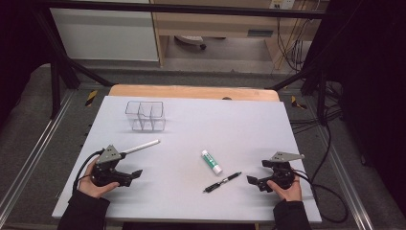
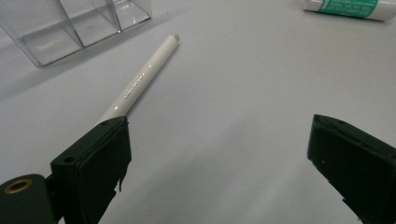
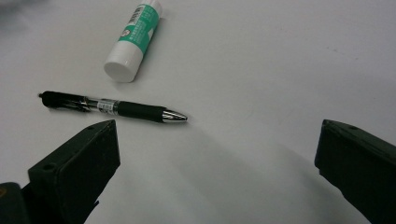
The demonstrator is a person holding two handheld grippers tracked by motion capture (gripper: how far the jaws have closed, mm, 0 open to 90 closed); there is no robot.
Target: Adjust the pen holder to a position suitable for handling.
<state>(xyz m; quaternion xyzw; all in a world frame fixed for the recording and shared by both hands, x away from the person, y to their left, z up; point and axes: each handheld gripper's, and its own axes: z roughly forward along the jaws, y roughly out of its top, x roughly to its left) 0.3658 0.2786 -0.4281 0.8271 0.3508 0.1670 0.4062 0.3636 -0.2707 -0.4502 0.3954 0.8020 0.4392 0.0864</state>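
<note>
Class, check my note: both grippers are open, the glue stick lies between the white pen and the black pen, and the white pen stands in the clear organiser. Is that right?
One slip: the white pen lies flat on the table, outside the clear organiser, as the high view shows. The rest holds: both grippers, left and right, are open, and the glue stick lies between that pen and the black pen.

print runs along the white pen [image 2: 140, 79] and the glue stick [image 3: 134, 38] label, too small to read.
</note>
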